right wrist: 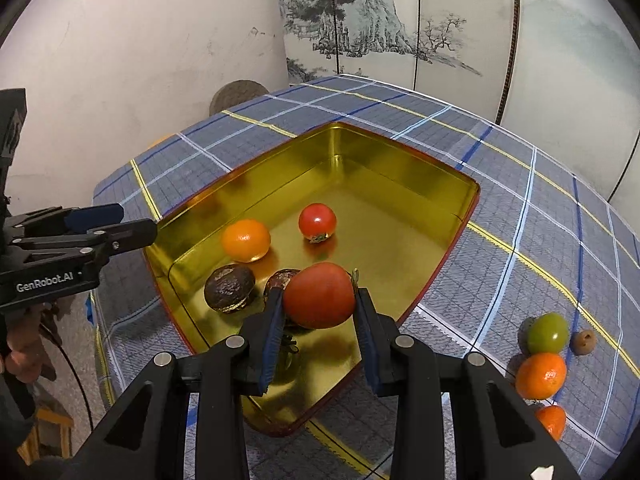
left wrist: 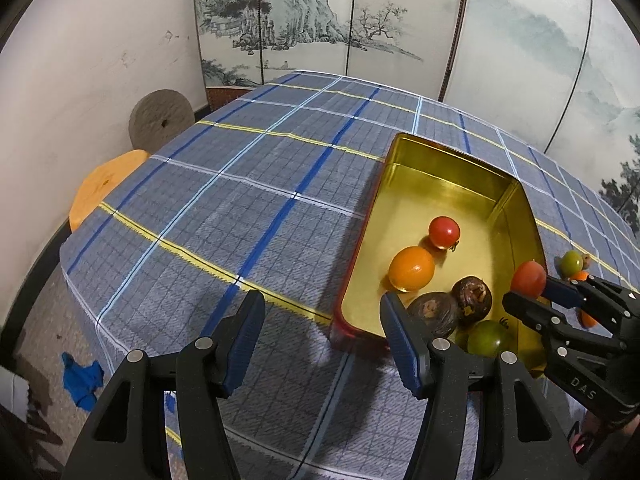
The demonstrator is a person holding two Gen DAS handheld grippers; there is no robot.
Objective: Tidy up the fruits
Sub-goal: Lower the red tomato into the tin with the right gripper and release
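A gold tin box (left wrist: 440, 184) (right wrist: 400, 168) sits on the plaid tablecloth. In it lie a small red tomato (left wrist: 444, 231) (right wrist: 317, 221), an orange (left wrist: 411, 268) (right wrist: 245, 239), two dark brown fruits (left wrist: 472, 294) (right wrist: 229, 288) and a green tomato (left wrist: 489, 339). My right gripper (right wrist: 319, 312) (left wrist: 532, 292) is shut on a large red tomato (right wrist: 319, 295) (left wrist: 529, 279), held over the box's near end. My left gripper (left wrist: 322, 340) (right wrist: 140, 224) is open and empty, just left of the box.
Right of the box on the cloth lie a green tomato (right wrist: 548, 333) (left wrist: 571, 262), two oranges (right wrist: 541, 376) (right wrist: 552, 420) and a small brown fruit (right wrist: 583, 342). A painted folding screen (left wrist: 320, 20) stands behind the table. An orange stool (left wrist: 102, 184) and a grey stone disc (left wrist: 160, 118) stand at the left.
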